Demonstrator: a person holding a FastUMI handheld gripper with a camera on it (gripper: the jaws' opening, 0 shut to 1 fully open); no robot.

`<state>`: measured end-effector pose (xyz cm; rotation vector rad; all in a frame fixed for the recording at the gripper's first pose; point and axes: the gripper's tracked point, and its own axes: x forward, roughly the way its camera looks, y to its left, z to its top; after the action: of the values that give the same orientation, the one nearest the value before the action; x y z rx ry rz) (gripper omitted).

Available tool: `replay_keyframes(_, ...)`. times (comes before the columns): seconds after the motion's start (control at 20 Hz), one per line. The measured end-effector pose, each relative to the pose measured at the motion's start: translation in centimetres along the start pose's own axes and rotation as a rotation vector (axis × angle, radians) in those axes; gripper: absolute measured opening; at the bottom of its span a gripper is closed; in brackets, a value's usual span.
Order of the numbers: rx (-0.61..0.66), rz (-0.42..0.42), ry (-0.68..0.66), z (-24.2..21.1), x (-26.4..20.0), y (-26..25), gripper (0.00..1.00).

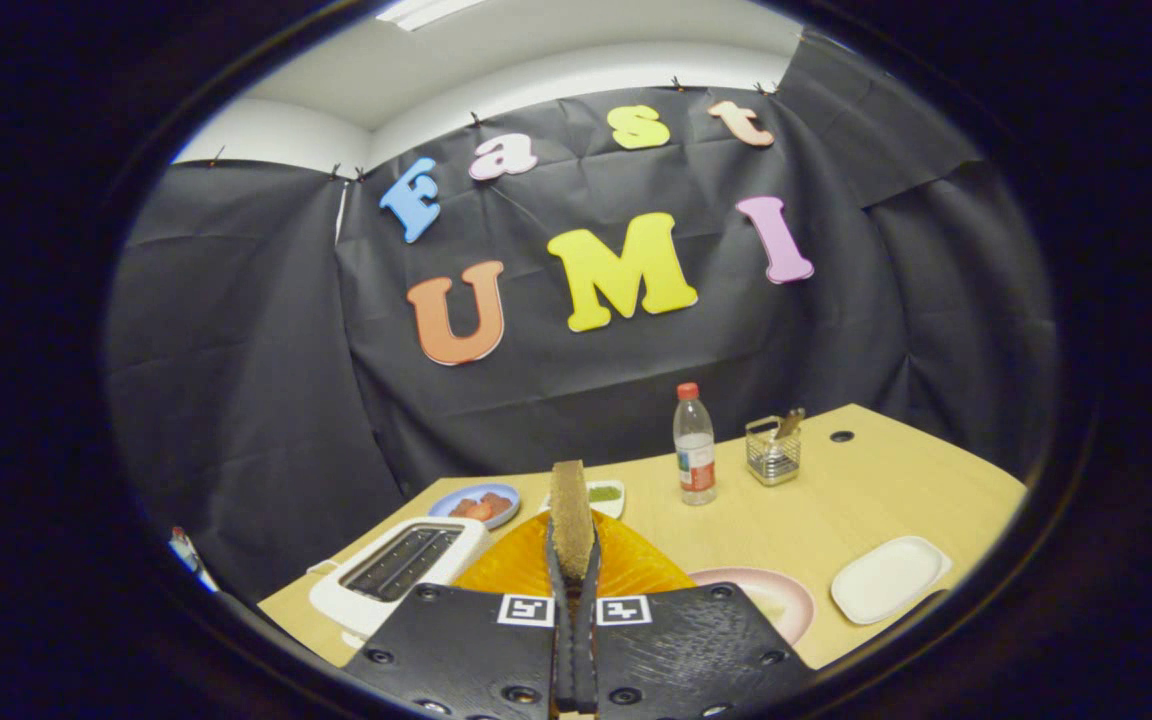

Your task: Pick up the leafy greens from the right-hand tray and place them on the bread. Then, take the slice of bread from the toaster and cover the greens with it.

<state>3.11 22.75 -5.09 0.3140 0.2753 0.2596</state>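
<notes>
My gripper [573, 560] is shut on a slice of brown bread [571, 515], which stands on edge between the two fingers and sticks up ahead of them. The white toaster [401, 572] sits just to the left of the fingers, its two slots dark. Under and beyond the bread lies an orange plate [626, 568]; what lies on it is hidden by the fingers. A small white tray with leafy greens [604, 494] rests further back, just right of the held slice.
A blue plate with red slices [479, 503] sits behind the toaster. A water bottle [694, 445] and a wire basket [774, 451] stand on the far side of the wooden table [886, 490]. A pink plate [771, 598] and a white rectangular dish [886, 578] lie to the right.
</notes>
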Motion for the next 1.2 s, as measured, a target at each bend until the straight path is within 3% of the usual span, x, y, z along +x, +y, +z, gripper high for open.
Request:
replay_keyframes(0.35, 0.041, -0.007, 0.087, -5.5, 1.4, -3.1, 0.01)
replay_keyframes(0.8, 0.227, 0.0, 0.146, -8.5, 1.9, -7.3, 0.01)
replay_keyframes(1.2, 0.281, -0.054, 0.187, -10.8, 2.3, -11.5, 0.21)
